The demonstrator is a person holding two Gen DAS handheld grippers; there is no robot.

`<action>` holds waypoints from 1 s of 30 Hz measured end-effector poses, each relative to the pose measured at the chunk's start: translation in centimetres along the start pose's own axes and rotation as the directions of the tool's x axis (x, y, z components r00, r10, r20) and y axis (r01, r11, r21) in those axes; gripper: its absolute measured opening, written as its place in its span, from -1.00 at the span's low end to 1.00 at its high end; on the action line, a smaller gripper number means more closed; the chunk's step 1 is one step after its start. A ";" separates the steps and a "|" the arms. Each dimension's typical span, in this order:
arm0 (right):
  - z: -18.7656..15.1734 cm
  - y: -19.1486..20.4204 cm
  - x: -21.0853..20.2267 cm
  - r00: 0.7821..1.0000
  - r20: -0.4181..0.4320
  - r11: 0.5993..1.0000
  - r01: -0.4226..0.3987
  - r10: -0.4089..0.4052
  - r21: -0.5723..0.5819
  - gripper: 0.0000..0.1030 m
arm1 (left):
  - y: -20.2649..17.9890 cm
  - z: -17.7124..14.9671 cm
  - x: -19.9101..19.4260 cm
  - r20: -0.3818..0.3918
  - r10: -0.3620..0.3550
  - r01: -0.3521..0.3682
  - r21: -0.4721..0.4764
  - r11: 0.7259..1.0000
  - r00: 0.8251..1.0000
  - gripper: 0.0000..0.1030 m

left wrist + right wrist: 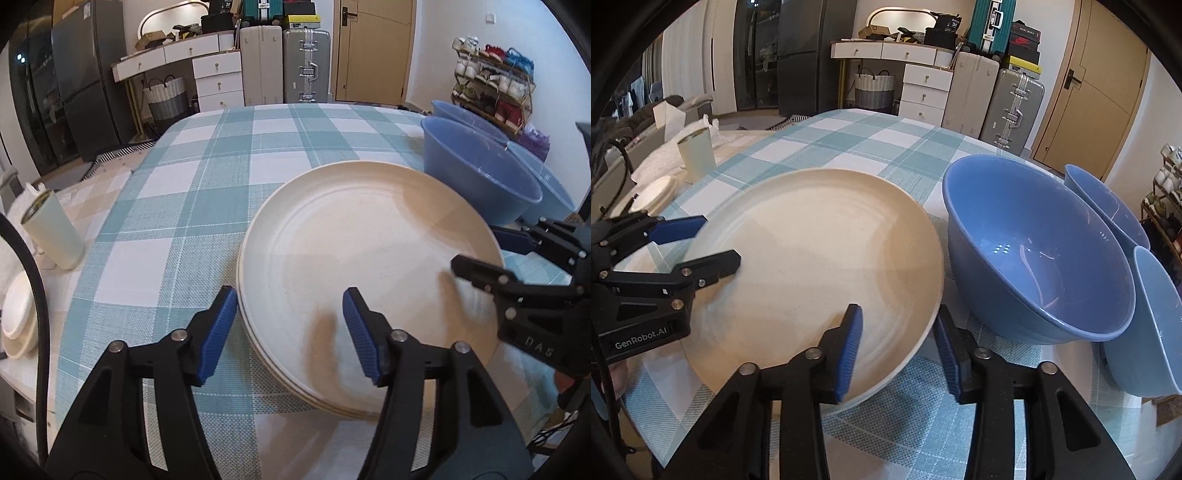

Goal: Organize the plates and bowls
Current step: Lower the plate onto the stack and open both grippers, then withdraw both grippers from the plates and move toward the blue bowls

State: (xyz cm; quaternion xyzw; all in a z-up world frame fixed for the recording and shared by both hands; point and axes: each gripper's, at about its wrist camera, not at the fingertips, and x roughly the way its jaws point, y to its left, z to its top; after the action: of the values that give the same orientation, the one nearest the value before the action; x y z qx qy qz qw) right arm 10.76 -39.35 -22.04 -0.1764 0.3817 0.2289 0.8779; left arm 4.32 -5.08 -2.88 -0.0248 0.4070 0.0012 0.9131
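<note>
Room: fridge at upper left, white drawers, suitcases [306, 64] and a wooden door along the back; checked cloth covers the tabletop [207, 177].
Far left: pale green cup [51, 232] standing upright at the left edge, small white dishes [16, 321] below it.
Plates: cream plate stack [354, 258] lies flat at centre-right of the left wrist view, centre-left of the right wrist view.
Left gripper [290, 334]: jaws spread, astride the stack's near-left rim, one pad outside it, one over the plate; no pad presses.
Right gripper [897, 350]: jaws spread, straddling the stack's lower-right rim, not pinching.
Bowls: three blue bowls [1038, 251] just right of the stack, the nearest almost touching it.
Writing: "GenRobot.AI" on the left gripper's body, lower left of the right wrist view.
</note>
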 end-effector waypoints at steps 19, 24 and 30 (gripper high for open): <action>1.0 -0.3 -6.0 0.983 0.144 0.993 -0.115 0.111 0.025 0.82 | -0.7 1.9 -6.3 0.099 -0.059 0.059 0.004 0.998 0.993 0.84; 1.2 -2.2 -7.7 0.981 0.178 0.995 -0.089 0.078 0.054 0.96 | -1.7 2.8 -7.2 0.123 -0.075 0.072 0.024 0.997 0.990 0.95; 1.3 -5.2 -10.1 0.976 0.215 0.995 -0.057 0.037 0.086 0.97 | -3.6 4.6 -8.1 0.146 -0.099 0.092 0.056 0.994 0.984 0.95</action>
State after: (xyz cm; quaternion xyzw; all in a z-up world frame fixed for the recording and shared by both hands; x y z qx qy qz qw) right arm 8.24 -45.71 -12.89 -0.1013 0.2996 0.2496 0.9153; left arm 2.43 -8.28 6.33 -0.0216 0.3360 -0.0509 0.9402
